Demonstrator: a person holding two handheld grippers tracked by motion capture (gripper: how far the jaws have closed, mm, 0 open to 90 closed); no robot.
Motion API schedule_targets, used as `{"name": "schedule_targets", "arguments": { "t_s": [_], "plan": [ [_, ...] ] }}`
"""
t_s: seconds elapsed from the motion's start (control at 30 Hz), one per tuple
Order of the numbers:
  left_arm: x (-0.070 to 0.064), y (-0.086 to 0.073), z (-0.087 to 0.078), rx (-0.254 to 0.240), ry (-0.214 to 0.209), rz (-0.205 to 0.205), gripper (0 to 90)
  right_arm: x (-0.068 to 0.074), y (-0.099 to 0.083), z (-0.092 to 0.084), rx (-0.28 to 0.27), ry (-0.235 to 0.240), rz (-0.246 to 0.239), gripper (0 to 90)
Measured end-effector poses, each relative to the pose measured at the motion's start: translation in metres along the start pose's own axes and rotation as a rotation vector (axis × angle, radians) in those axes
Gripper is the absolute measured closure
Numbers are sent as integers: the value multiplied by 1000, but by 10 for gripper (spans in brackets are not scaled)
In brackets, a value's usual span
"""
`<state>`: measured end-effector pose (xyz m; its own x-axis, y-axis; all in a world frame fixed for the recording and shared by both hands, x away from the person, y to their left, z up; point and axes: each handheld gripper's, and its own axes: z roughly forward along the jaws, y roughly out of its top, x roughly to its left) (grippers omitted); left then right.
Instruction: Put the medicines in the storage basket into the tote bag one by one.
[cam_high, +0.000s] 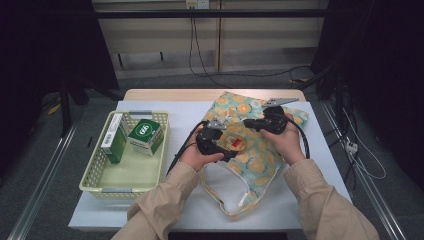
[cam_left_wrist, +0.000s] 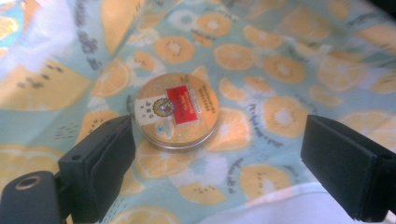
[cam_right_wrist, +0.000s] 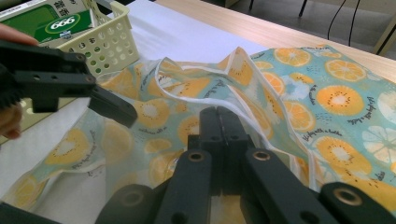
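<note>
A cloth bag printed with orange slices lies on the white mat. On its fabric a round gold tin with a red label lies flat, also seen as the tin between the two hands. My left gripper hovers over it with its jaws wide open; the tin sits just beyond the left finger, untouched. My right gripper is shut on the bag's white-piped rim and holds it raised. From above, the left gripper and right gripper face each other over the bag.
A pale yellow basket at the table's left holds two green boxes and is near the bag's edge. The basket's holed wall rises behind one finger of the left gripper. The bag's handles trail toward the front edge.
</note>
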<state>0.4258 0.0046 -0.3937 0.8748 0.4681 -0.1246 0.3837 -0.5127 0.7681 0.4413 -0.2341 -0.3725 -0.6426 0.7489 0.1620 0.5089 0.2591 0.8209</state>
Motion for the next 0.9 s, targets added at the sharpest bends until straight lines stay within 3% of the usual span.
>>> {"name": "schedule_targets", "arguments": {
  "t_s": [0.07, 0.13, 0.17, 0.27, 0.7, 0.9],
  "plan": [
    [0, 1, -7, -10, -7, -2, 98, 1, 0, -1, -3, 3, -1, 900],
    [-2, 1, -13, -9, 11, -2, 95, 1, -1, -1, -1, 3, 0, 900],
    [-2, 2, -16, -9, -11, 0, 94, 1, -1, -1, -1, 4, -1, 900],
    [-2, 2, -24, -16, -20, -10, 92, 2, -2, -2, -2, 3, -1, 900],
    [0, 7, -56, -12, 12, -13, 79, 5, -2, -7, -5, 5, -2, 900],
    [4, 7, -70, -10, 6, -3, 70, 6, -1, -8, -5, 4, -6, 900]
  ]
}}
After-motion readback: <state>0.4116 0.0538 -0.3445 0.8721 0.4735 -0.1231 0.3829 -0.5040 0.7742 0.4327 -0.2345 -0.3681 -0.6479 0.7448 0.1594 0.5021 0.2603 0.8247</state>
